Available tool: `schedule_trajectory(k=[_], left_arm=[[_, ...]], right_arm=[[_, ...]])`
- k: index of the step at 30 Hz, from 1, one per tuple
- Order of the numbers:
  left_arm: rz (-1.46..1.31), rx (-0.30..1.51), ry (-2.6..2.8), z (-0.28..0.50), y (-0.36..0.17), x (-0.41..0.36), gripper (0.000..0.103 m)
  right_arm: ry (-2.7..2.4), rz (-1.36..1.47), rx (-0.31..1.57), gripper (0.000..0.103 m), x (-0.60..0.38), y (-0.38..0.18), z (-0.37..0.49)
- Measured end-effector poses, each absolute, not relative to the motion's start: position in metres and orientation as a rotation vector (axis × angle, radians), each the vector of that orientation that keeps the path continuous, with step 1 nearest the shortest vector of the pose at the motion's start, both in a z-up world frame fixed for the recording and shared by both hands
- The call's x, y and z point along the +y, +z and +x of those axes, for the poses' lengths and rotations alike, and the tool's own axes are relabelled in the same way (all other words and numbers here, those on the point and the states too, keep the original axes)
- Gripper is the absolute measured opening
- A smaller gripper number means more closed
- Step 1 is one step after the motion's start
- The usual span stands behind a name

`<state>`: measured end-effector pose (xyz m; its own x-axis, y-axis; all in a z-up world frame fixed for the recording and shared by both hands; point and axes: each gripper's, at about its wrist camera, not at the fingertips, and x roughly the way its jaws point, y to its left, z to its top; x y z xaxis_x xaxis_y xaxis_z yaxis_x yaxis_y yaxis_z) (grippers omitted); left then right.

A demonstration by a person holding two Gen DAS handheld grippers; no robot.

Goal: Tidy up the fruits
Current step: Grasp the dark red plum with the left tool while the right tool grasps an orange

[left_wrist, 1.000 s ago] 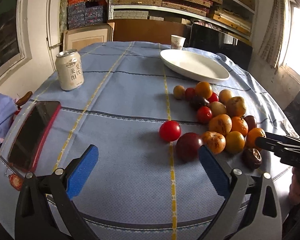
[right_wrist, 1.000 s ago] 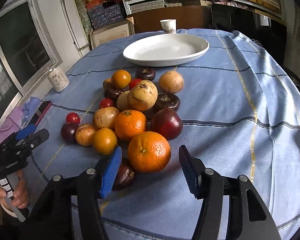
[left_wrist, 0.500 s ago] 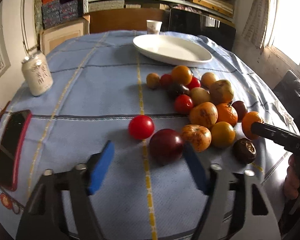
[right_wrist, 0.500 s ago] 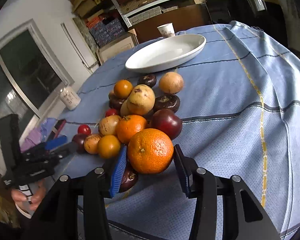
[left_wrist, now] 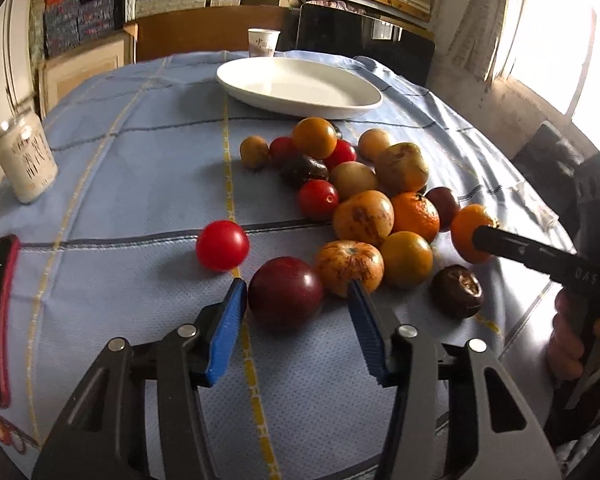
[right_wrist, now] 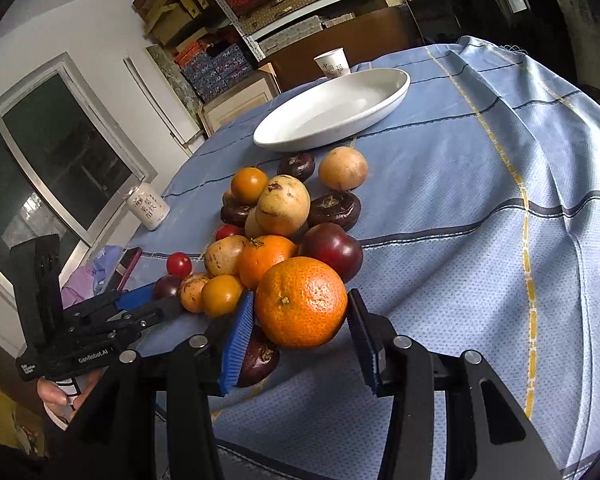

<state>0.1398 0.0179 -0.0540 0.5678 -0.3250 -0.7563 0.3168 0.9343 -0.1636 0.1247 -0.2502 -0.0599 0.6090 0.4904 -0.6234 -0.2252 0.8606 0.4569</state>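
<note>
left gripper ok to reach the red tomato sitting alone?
Probably not yet: the left gripper is closing around the dark red plum. The red tomato sits just beyond its left finger, nothing covering it.

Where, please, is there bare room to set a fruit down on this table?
The white oval plate is bare, as is the blue cloth between the white can and the fruit pile. That pile is crowded.

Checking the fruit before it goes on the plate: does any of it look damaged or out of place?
Several pale fruits carry dark blotches, notably the speckled orange fruit and the large yellowish fruit. One red tomato sits apart from the pile. The white plate holds no fruit.
</note>
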Motion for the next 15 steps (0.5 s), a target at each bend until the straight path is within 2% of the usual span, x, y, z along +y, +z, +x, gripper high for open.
schedule_trajectory(k=[3,4,5,6,15], left_arm=[[-0.076,0.925,-0.39,0.147,-0.058,0.026,0.051],[-0.08,0.926,-0.385,0.147,-0.059,0.027,0.048],[-0.081,0.924,-0.385,0.147,-0.059,0.027,0.039],[-0.073,0.923,-0.381,0.146,-0.059,0.026,0.037],[-0.021,0.902,-0.404,0.142,-0.034,0.022,0.036]], right_arm=[[0.426,0.352,0.816,0.048,-0.251,-0.06,0.124],[0.425,0.352,0.816,0.048,-0.251,-0.06,0.124],[0.425,0.354,0.814,0.048,-0.251,-0.06,0.124],[0.426,0.355,0.811,0.048,-0.251,-0.06,0.123],[0.485,0.338,0.843,0.048,-0.258,-0.038,0.122]])
